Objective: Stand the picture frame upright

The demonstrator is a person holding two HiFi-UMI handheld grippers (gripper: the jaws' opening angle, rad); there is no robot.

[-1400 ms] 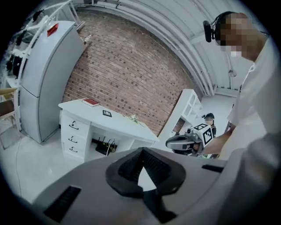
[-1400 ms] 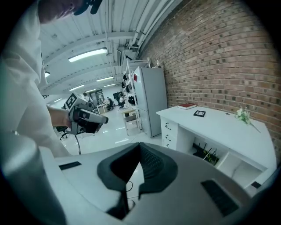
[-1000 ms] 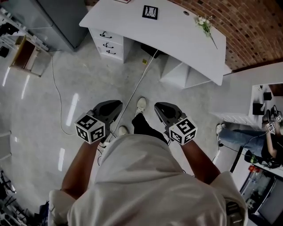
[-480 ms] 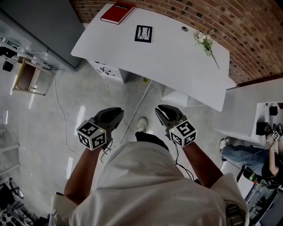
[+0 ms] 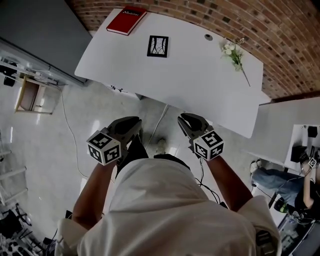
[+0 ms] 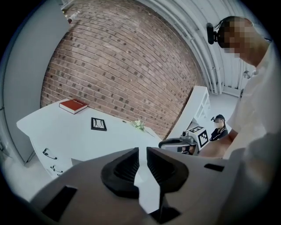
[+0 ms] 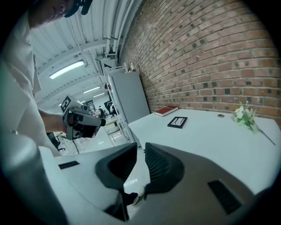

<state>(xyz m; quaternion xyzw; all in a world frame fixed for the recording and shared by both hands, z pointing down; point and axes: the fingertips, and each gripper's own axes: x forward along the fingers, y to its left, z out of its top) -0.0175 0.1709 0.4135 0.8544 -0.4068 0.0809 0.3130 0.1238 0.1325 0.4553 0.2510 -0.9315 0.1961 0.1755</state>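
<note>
Picture frame (image 5: 158, 46): small, dark-rimmed, lying flat and face up on white desk (image 5: 200, 75), towards the far side. Red book (image 5: 127, 13) near it by the brick wall, flower sprig (image 5: 234, 50) well apart.
Handling, judged: light, stiff; face probably glazed, so fragile and slippery there. Back prop not visible.
Hold: across the rim at one edge, pads on the moulding, never on the pane. Likely to skid on the smooth top when tipped, so steady the lower edge with the second gripper.
Left gripper (image 5: 132, 121): empty, jaws just eased open to a narrow gap.
Right gripper (image 5: 186, 120): empty, jaws narrowly apart.
Both short of the desk, well apart from the frame.
</note>
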